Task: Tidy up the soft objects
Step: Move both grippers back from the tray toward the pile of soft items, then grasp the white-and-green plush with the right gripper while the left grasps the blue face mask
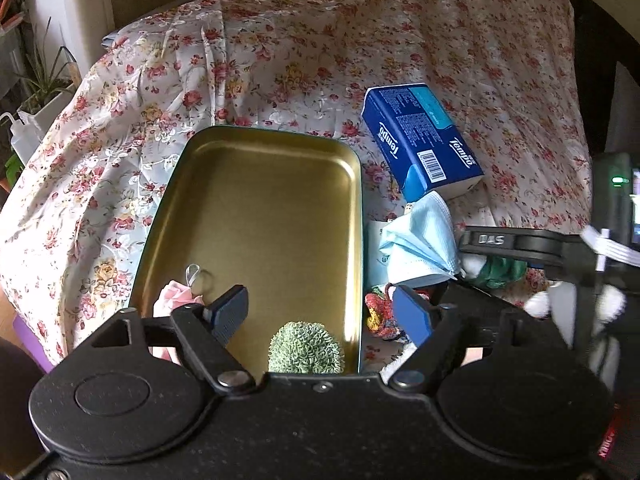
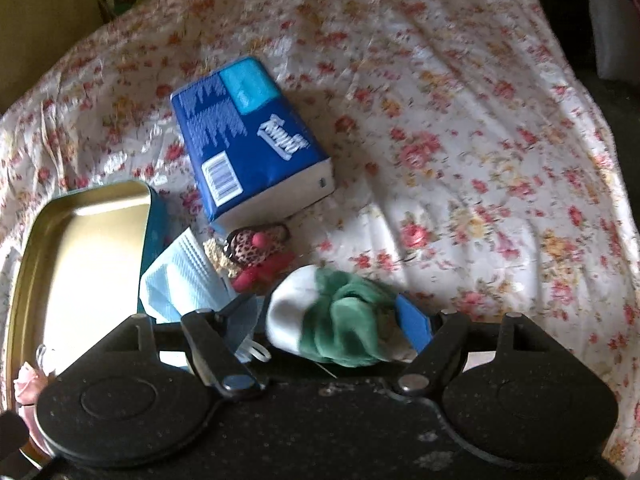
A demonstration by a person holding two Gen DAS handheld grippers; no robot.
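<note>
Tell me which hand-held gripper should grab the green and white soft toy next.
Right: the right hand-held gripper is open with the green and white toy between its fingers. The left one hangs open over the tray.

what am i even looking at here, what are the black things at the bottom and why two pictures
The black shapes are two hand-held claws, one in each of a person's hands, each carrying a wide-angle camera that looks along its fingers. So there are two pictures: one from the left claw, one from the right claw.

A flowered cloth covers the surface. On it lie a gold tin, a blue tissue pack, a blue face mask and a small red doll. In the tin are a green pompom and something pink.

The left claw is open, holding nothing. A green and white cloth sits between the right claw's open fingers; whether it is gripped is unclear.
</note>
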